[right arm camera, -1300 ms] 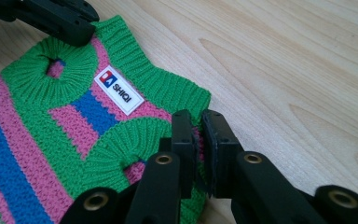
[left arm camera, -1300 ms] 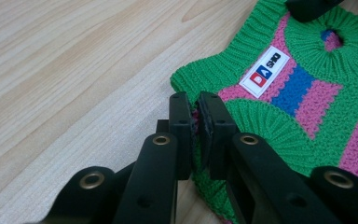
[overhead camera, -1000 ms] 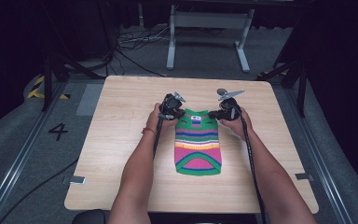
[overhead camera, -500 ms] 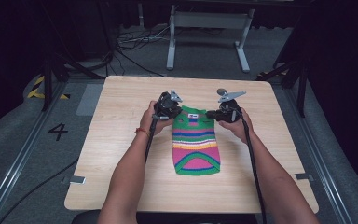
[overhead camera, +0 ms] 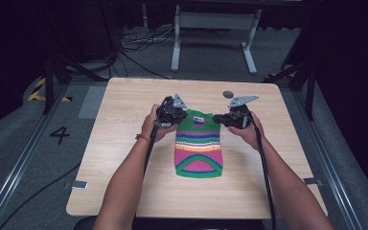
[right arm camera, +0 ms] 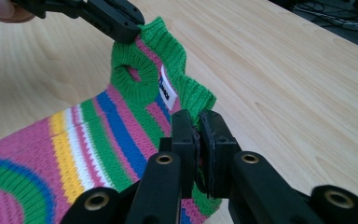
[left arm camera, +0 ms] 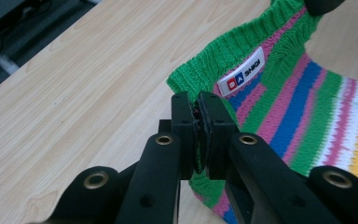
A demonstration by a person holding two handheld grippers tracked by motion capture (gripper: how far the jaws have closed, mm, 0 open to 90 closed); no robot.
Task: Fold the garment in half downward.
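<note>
High view: a small striped knitted sweater point(overhead camera: 199, 146) lies flat near the middle of the wooden worktop point(overhead camera: 124, 115), its long axis running from the collar at the far end to the hem nearest the person. Bands of green, pink, blue, yellow and white cross it, and a white label point(left arm camera: 240, 77) sits inside the green collar. The far end is raised slightly off the wood, pinched at both shoulders; the hem half rests on the surface.

The left gripper point(overhead camera: 172, 113) meets the garment's left shoulder and the right gripper point(overhead camera: 229, 119) its right shoulder, so each hand is equally near and the sweater extends from both toward the person. In the left gripper view the jaws are closed on the green ribbed edge beside the collar, with knit showing between them. In the right gripper view the jaws are likewise clamped on the green edge, and the left gripper point(right arm camera: 121, 23) appears beyond, gripping the opposite shoulder near an armhole. Any lift or drag would probably carry the collar end first.
</note>
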